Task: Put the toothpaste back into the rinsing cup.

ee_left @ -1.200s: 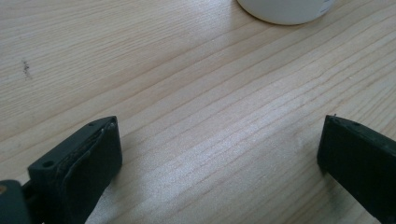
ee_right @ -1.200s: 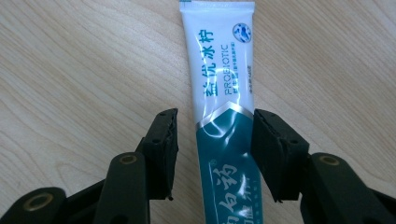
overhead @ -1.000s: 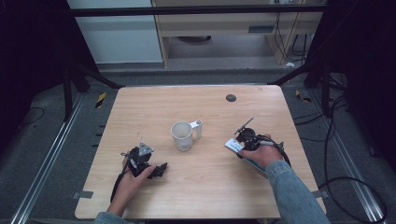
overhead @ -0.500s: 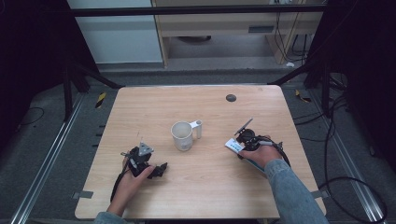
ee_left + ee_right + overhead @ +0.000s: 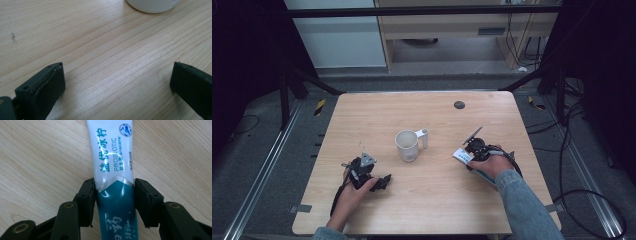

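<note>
A white and teal toothpaste tube [image 5: 112,157] with blue print lies flat along the wooden table, and my right gripper [image 5: 115,197] is shut on its sides near the teal part. In the high view that gripper [image 5: 469,152] sits right of centre, with the tube's [image 5: 460,155] end sticking out to its left. A white mug [image 5: 407,145] stands upright mid-table, handle to the right. My left gripper [image 5: 384,181] rests low at the front left, open, with bare wood between its jaws [image 5: 117,77]. The mug's base [image 5: 152,5] shows at the top edge of the left gripper view.
A small dark round spot [image 5: 459,105] marks the table's far side. The tabletop [image 5: 362,115] is bordered by metal floor rails and cables on the floor. A low shelf unit stands behind the table.
</note>
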Available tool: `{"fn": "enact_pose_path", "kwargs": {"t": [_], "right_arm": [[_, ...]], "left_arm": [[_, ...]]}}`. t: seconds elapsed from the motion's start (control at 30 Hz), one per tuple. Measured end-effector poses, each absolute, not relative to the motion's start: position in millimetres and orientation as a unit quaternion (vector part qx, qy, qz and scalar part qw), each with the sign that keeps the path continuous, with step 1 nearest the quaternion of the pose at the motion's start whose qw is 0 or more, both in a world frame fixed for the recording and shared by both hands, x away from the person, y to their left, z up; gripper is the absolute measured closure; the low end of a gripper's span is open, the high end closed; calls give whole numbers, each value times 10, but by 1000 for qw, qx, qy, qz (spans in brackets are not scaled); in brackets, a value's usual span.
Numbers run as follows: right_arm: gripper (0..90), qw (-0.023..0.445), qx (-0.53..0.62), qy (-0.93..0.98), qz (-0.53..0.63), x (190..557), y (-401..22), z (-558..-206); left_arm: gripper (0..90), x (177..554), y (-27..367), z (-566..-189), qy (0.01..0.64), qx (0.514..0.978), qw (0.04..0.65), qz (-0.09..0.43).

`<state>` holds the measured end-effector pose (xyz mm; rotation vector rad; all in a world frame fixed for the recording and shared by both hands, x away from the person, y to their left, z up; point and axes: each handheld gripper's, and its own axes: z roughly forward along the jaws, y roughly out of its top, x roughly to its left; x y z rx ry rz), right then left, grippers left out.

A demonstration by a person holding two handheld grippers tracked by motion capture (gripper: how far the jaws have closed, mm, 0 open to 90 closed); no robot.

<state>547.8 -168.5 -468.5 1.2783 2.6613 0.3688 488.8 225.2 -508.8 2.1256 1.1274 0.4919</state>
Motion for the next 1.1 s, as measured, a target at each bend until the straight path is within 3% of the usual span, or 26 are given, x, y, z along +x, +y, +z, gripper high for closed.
{"fn": "enact_pose_path", "kwargs": {"t": [0.73, 1.1], "right_arm": [[566, 67, 433, 890, 129, 5507, -1714, -4682], [663, 72, 433, 890, 123, 5504, -1712, -4662]], "left_arm": [[0, 4893, 2255, -5089, 431, 816, 337, 188], [0, 4894, 2256, -5088, 430, 816, 337, 188]]}}
